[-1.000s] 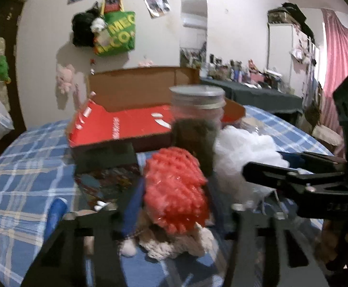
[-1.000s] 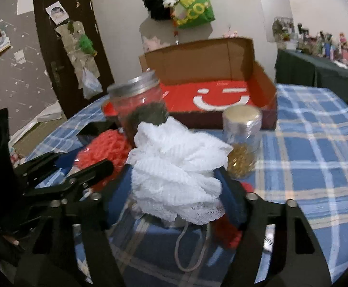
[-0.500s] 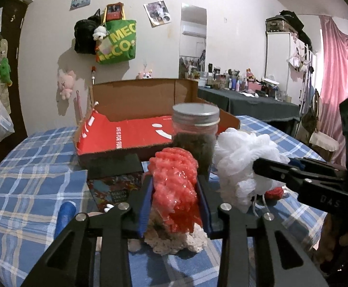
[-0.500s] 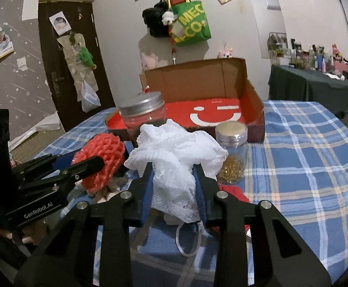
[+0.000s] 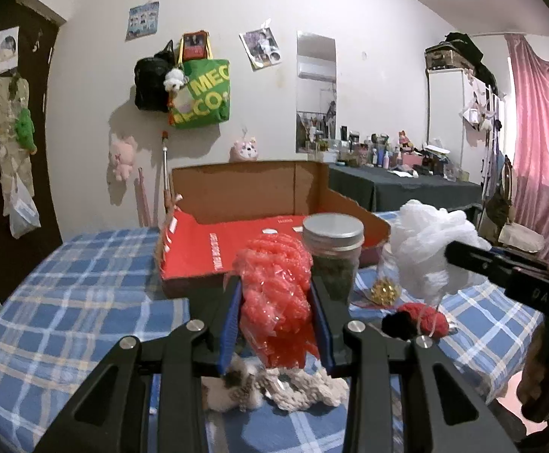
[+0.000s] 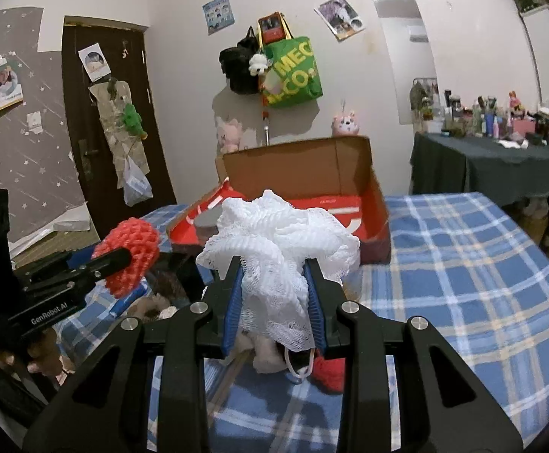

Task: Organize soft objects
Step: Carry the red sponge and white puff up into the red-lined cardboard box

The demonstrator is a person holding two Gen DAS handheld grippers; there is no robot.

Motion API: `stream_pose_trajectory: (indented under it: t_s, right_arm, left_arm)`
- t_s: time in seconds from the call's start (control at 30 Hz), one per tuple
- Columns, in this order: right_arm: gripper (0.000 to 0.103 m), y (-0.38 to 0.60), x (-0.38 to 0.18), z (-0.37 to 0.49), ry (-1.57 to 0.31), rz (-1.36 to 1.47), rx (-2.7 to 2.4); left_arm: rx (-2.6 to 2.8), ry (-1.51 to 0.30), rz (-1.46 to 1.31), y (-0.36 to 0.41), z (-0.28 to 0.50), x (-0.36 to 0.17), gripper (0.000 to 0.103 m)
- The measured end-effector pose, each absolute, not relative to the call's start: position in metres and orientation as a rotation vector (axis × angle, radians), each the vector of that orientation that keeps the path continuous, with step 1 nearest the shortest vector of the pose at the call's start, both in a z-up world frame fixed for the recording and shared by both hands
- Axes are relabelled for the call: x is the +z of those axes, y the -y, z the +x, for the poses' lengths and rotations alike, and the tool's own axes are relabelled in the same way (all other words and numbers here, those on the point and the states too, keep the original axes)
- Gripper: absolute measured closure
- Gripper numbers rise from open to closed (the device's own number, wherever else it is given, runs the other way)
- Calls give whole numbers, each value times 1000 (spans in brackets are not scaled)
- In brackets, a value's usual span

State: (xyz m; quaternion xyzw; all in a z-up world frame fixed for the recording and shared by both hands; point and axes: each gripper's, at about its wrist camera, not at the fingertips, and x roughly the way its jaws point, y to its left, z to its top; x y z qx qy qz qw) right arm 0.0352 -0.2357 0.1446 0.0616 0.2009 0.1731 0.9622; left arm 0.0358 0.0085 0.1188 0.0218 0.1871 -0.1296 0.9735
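My left gripper (image 5: 276,315) is shut on a red foam net (image 5: 274,298) and holds it above the blue plaid table. My right gripper (image 6: 274,302) is shut on a white mesh bath pouf (image 6: 274,249), also lifted off the table. The pouf (image 5: 429,249) and the right gripper's finger (image 5: 501,268) show at the right of the left wrist view. The red net (image 6: 130,256) shows at the left of the right wrist view. An open cardboard box with a red floor (image 5: 214,249) (image 6: 368,192) lies behind both.
A metal-lidded jar (image 5: 333,253) and a small jar of gold bits (image 5: 385,283) stand before the box. A red and black yarn piece (image 5: 418,321) and cream knitted things (image 5: 297,389) lie on the plaid tablecloth (image 6: 463,264). A cluttered dark table (image 6: 493,162) stands behind right.
Both grippers closed on their soft things, the left on the red net and the right on the white pouf, and then lifted them off the table.
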Motion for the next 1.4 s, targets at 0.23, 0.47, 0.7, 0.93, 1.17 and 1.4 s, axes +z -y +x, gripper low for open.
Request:
stream_pose_trajectory:
  t_s: [0.23, 0.47, 0.7, 0.93, 1.17, 1.4]
  right_arm:
    - [74, 245, 169, 40, -341, 101, 331]
    - [74, 248, 191, 60, -293, 43, 332]
    - [74, 247, 206, 92, -314, 19, 380]
    - [74, 242, 216, 130, -359, -39, 422]
    - [74, 229, 220, 168, -409, -124, 450]
    - [74, 211, 211, 215, -504, -191, 489]
  left_arm:
    - [-235, -331, 59, -21, 44, 141, 66]
    - [-289, -336, 59, -29, 67, 159, 66]
    - [-340, -366, 93, -28, 97, 174, 66]
    - [-383, -414, 158, -19, 126, 181, 66]
    - [-430, -467, 217, -7, 157, 182, 66]
    - [-486, -535, 258, 8, 198, 179, 66]
